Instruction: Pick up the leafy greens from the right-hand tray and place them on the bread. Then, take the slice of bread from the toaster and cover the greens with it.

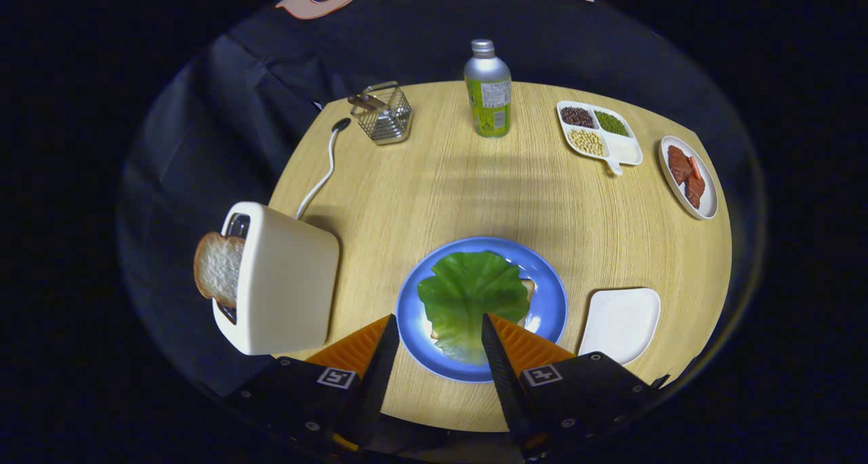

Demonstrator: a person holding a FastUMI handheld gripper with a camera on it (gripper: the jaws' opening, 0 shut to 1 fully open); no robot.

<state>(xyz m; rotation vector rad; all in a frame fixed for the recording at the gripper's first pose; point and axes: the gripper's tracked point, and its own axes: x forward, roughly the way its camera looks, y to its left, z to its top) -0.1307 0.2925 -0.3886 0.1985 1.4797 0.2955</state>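
I have the gripper [437,323] released, fingers spread with nothing between them, above the near edge of the table [434,192]. The leafy greens [472,294] already lie on the bread [527,289] in the blue plate [553,298], so I judge the toaster [281,281] at the table's left edge comes next. I'd approach its bread slice [218,267] from the left and pinch only the protruding crust. The white tray [620,323] is bare; the divided dish [627,150] holds 3 sorts of beans.
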